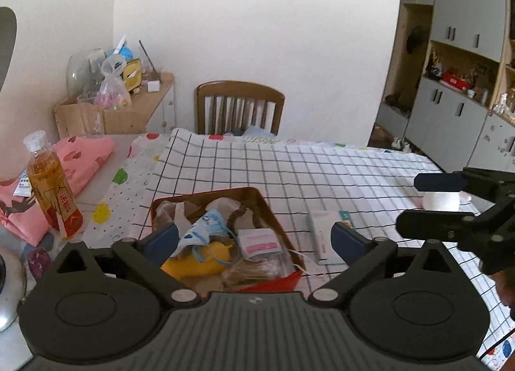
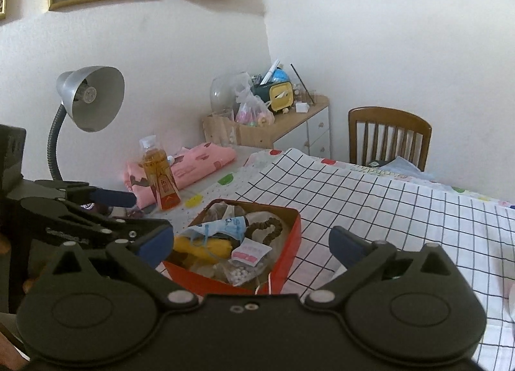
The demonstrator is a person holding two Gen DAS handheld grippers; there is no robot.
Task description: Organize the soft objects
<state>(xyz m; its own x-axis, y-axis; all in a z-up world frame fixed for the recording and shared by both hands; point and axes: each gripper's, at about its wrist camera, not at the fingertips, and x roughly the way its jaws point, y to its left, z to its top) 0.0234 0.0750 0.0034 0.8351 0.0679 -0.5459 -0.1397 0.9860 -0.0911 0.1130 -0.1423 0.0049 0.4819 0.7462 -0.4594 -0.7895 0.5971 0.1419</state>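
An open red box (image 1: 206,195) (image 2: 289,248) stands on the checked tablecloth. In it lie a blue face mask (image 1: 202,229) (image 2: 225,226), a yellow soft item (image 1: 196,263) (image 2: 206,247), a brown scrunchie (image 1: 244,213) (image 2: 267,231) and a pink-and-white sachet (image 1: 259,240) (image 2: 249,252). My left gripper (image 1: 256,239) (image 2: 135,213) hovers over the near side of the box, open, with nothing pinched. From the right of the box my right gripper (image 2: 251,242) (image 1: 431,202) points at it, open and holding nothing.
A white flat packet (image 1: 325,235) lies right of the box, a white roll (image 1: 441,200) further right. Left of the cloth are an amber drink bottle (image 1: 51,190) (image 2: 159,174), folded pink cloth (image 1: 80,161) (image 2: 193,161) and a desk lamp (image 2: 93,97). A wooden chair (image 1: 239,107) (image 2: 389,136) stands beyond.
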